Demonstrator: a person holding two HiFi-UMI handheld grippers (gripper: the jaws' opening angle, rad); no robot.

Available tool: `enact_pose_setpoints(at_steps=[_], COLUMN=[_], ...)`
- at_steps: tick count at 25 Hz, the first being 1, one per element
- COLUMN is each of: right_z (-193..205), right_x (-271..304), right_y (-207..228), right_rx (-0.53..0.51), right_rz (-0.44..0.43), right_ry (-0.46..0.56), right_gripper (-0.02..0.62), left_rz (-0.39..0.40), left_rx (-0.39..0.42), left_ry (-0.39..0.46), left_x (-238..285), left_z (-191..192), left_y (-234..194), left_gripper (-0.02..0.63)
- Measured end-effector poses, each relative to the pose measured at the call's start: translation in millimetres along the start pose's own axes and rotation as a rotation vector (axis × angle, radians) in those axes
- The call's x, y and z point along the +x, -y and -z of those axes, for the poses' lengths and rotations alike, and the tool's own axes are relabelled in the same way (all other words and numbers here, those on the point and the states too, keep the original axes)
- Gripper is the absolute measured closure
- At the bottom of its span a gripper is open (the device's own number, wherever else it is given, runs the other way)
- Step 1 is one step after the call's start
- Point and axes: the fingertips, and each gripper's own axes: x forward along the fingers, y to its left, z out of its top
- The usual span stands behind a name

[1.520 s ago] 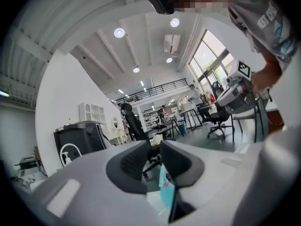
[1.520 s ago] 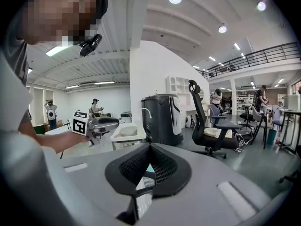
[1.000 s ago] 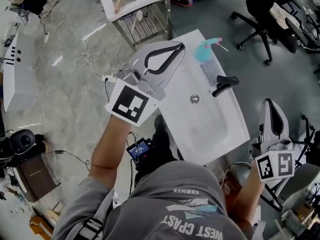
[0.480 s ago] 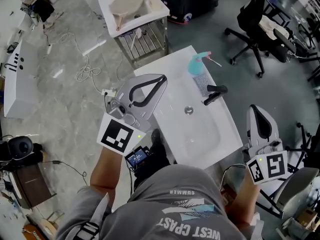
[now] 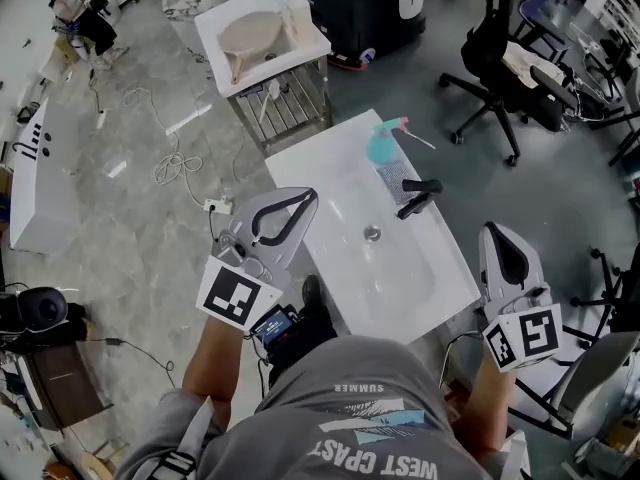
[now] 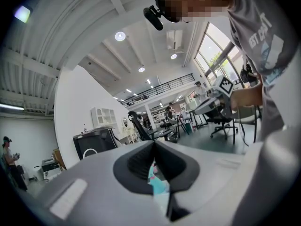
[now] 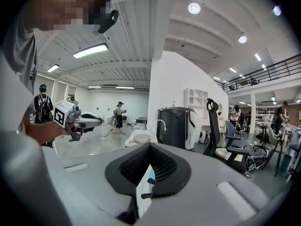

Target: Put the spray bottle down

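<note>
The teal spray bottle [image 5: 383, 146] with a pink nozzle stands on the far corner of the white basin top [image 5: 440, 278], and no gripper touches it. My left gripper [image 5: 308, 198] hangs shut and empty off the basin's left edge, well short of the bottle. In the left gripper view the bottle [image 6: 158, 183] shows through the gap below the closed left gripper [image 6: 154, 144]. My right gripper [image 5: 492, 232] is shut and empty beside the basin's right edge. From the right gripper view the closed right gripper [image 7: 149, 147] points along the basin.
A black faucet [image 5: 418, 199] and a drain [image 5: 372, 233] sit in the basin. A second basin on a metal stand [image 5: 262, 28] is beyond it. Office chairs [image 5: 500, 48] stand to the right, and cables [image 5: 170, 158] lie on the floor to the left.
Both grippers have drawn back from the basin toward the person. The left one slid off the basin's left edge, away from the bottle. The bottle stayed in place.
</note>
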Motion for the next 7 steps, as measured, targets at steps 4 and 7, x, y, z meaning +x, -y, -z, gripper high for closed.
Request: enact_pose_setpoints(at_steps=[4,7], right_z=[1,1], right_x=[-6,-11], right_y=[-2,-4], right_rx=[0.004,0.007], right_rz=[-0.003,-0.006], right_ry=[-0.005,-0.006], right_gripper=[0.597,0.595], left_rz=[0.002,0.003], left_rx=[-0.017,-0.033], left_ry=[-0.005,-0.013], left_x=[-5,-9], left_z=[-1,-1], left_y=[8,14], left_gripper=[0.603,0.603])
